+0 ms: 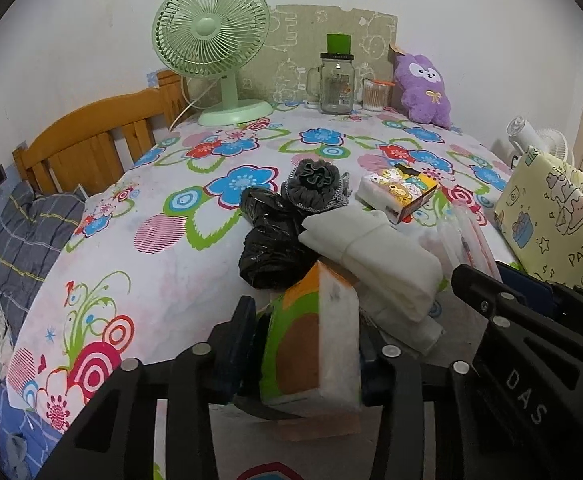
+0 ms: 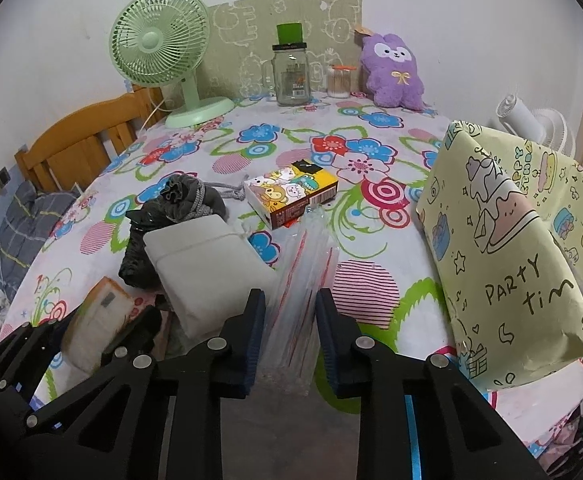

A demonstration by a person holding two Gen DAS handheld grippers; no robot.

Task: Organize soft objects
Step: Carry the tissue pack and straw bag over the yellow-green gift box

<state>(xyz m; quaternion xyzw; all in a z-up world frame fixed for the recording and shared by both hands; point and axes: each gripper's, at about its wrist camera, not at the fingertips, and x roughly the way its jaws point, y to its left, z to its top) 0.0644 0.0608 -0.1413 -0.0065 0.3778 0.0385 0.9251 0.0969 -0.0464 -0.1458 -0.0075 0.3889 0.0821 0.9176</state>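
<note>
My left gripper [image 1: 307,344] is shut on an orange, green and white tissue pack [image 1: 315,344], held just above the flowered tablecloth; the pack also shows in the right wrist view [image 2: 95,320]. My right gripper [image 2: 289,320] is closed around a clear packet of straws [image 2: 303,276] lying on the cloth. Beside them lie a white folded cloth pouch [image 2: 207,264], a black plastic bag [image 1: 271,240], a grey drawstring pouch [image 1: 313,186] and a cartoon tissue pack [image 2: 291,192]. A purple plush [image 2: 395,68] sits at the back.
A yellow "party time" paper bag [image 2: 523,248] stands at the right. A green fan [image 2: 159,52], a glass jar mug [image 2: 289,72] and a cotton swab cup [image 2: 339,82] stand along the back wall. A wooden headboard [image 1: 91,140] and bedding lie to the left.
</note>
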